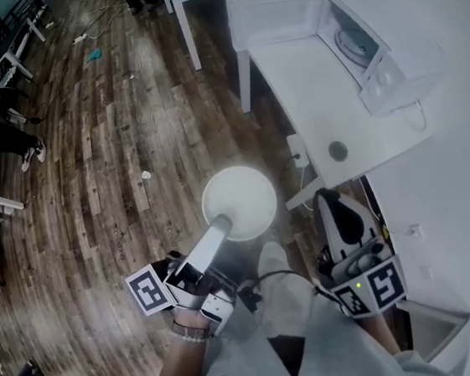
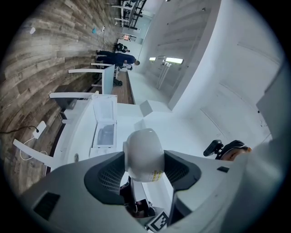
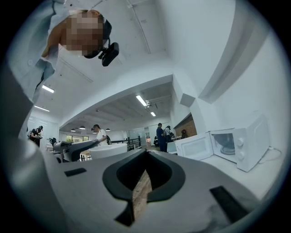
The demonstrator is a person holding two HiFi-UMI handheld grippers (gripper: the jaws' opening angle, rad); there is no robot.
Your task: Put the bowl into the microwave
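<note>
Your left tool (image 2: 143,169) is clamped on the rim of the round white ceramic bowl (image 2: 143,154), with a dark pad on each side of the wall. That pinch lets the bowl ride out ahead of the tool, mouth up. It looks suited to sliding the bowl in without the tool body entering first.

Your right tool (image 3: 144,175) has its jaws pressed together on nothing. You hold it low at the lower right of the head view, probably idle because the white microwave oven (image 1: 377,61) already stands with its door swung open.

The head view alone shows where the bowl is. It hangs at lower centre over the wooden plank floor (image 1: 113,155), well apart from the oven on the white tabletop (image 1: 308,90) at upper right.

Only the left gripper view shows the grip itself, plus a yellowish label (image 2: 157,174) under the bowl. The right gripper view gives a side look into the oven's cavity at its right edge.
</note>
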